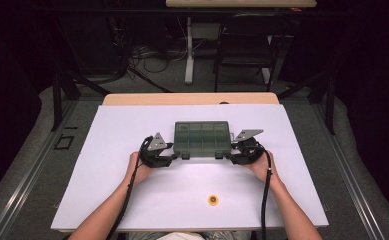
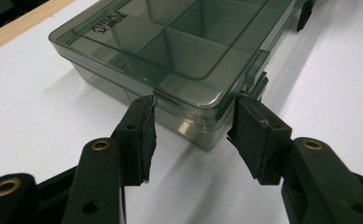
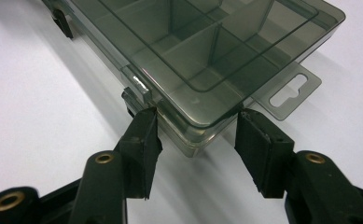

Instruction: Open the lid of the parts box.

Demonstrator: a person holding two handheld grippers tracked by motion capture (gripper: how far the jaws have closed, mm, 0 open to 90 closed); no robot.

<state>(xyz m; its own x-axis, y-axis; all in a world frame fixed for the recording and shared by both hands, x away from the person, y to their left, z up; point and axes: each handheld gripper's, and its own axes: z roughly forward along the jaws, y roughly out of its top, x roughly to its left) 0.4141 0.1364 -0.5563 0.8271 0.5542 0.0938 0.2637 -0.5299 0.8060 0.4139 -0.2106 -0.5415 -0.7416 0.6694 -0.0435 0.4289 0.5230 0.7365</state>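
Note:
A smoky-green clear compartment box (image 1: 203, 139) lies with its lid down at the middle of the white mat (image 1: 122, 195). My left gripper (image 1: 174, 156) is at its near left corner. In the left gripper view, that corner of the box (image 2: 179, 51) sits between the jaws of my left gripper (image 2: 195, 126), and both pad tips touch its walls. My right gripper (image 1: 231, 157) is at the near right corner. There the box (image 3: 226, 51) is pinched by my right gripper (image 3: 195, 135), one pad beside a front latch (image 3: 137, 86).
A small yellow round object (image 1: 212, 200) lies on the mat nearer the person. A clear hang tab (image 3: 289, 91) sticks out from the box's right end. The wooden table edge (image 1: 192, 98) runs behind the mat, and a chair (image 1: 244, 45) stands beyond it.

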